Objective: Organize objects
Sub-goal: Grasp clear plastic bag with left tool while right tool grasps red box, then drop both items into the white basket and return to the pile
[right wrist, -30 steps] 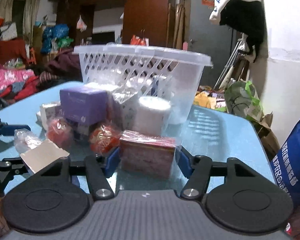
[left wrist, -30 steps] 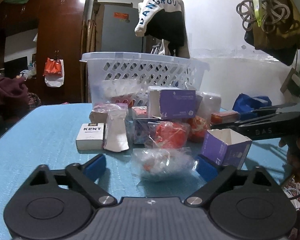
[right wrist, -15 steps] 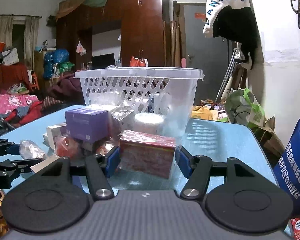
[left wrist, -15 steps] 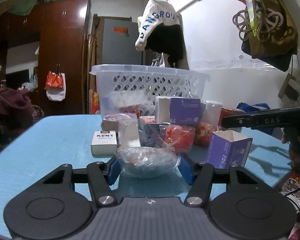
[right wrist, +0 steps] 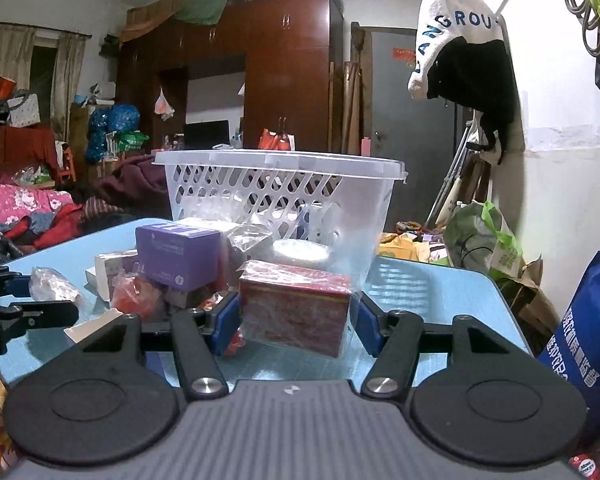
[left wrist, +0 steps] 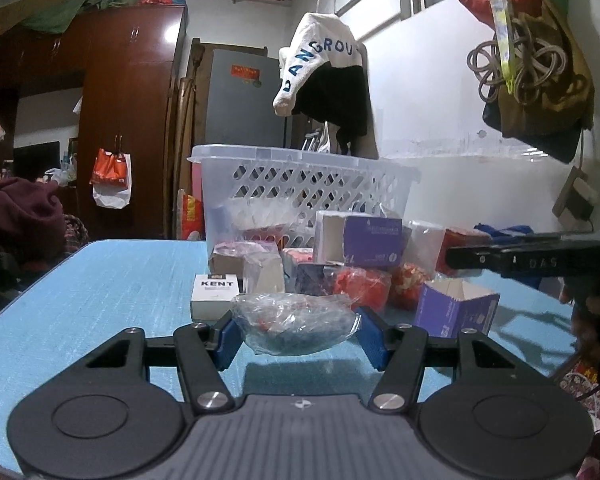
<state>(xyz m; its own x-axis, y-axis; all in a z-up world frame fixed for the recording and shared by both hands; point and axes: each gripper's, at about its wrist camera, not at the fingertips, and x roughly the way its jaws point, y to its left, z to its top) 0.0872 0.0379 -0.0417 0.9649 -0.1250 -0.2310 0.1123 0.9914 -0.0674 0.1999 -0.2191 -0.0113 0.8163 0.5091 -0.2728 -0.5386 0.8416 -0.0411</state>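
Observation:
My left gripper (left wrist: 298, 334) is shut on a clear plastic bag (left wrist: 296, 324) with red bits inside and holds it above the blue table (left wrist: 100, 280). My right gripper (right wrist: 294, 320) is shut on a red box in clear wrap (right wrist: 296, 306), lifted off the table. A white lattice basket (left wrist: 300, 184) stands behind the pile; it also shows in the right wrist view (right wrist: 280, 196). The left gripper with its bag shows at the left edge of the right wrist view (right wrist: 50, 284).
A pile lies before the basket: a white KENT pack (left wrist: 216, 290), purple boxes (left wrist: 374, 240) (left wrist: 458, 308), red wrapped items (left wrist: 360, 284). A purple box (right wrist: 180, 254) and white roll (right wrist: 300, 250) show in the right wrist view. A blue bag (right wrist: 588, 320) stands right of the table.
The left gripper closed on the plastic bag and lifted it off the table. The right gripper, holding the red box, rose too. Both views now sit higher.

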